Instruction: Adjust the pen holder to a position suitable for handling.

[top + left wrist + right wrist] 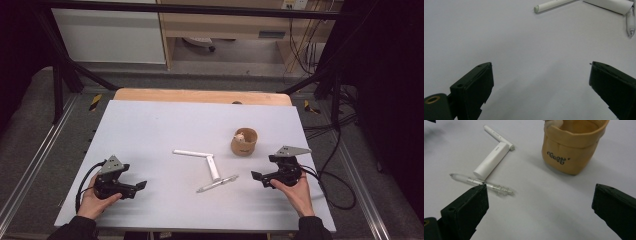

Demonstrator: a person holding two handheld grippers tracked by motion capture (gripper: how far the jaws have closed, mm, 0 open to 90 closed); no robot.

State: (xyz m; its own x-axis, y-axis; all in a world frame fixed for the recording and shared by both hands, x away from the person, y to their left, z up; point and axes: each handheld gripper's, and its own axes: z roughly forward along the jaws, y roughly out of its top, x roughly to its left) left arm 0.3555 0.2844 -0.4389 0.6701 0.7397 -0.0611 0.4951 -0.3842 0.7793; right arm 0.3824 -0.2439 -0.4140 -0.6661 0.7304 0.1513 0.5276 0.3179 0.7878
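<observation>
Lying flat near the middle of the table (150,125), a clear pen (217,183) is seen as the thing nearest the grippers, with nothing gripping it. Taking this clear pen as the landmark, a thick white stick (213,167) is found just behind it, its near end close to the pen's middle; whether the two touch cannot be told. A thinner white stick (192,153) is laid farther back and to the left, meeting the far end of the thick one at a corner. Behind the pen and to its right, an upright tan pouch (244,142) with dark lettering is set, with a pale object tucked at its rim. To the right of the pen, near but apart from it, the right gripper (257,176) is held in a hand, its jaws spread wide and empty, pointed towards the pen. Well to the left of the pen, the left gripper (141,185) is held in the other hand, its jaws likewise parted and grasping nothing, above bare table surface.
</observation>
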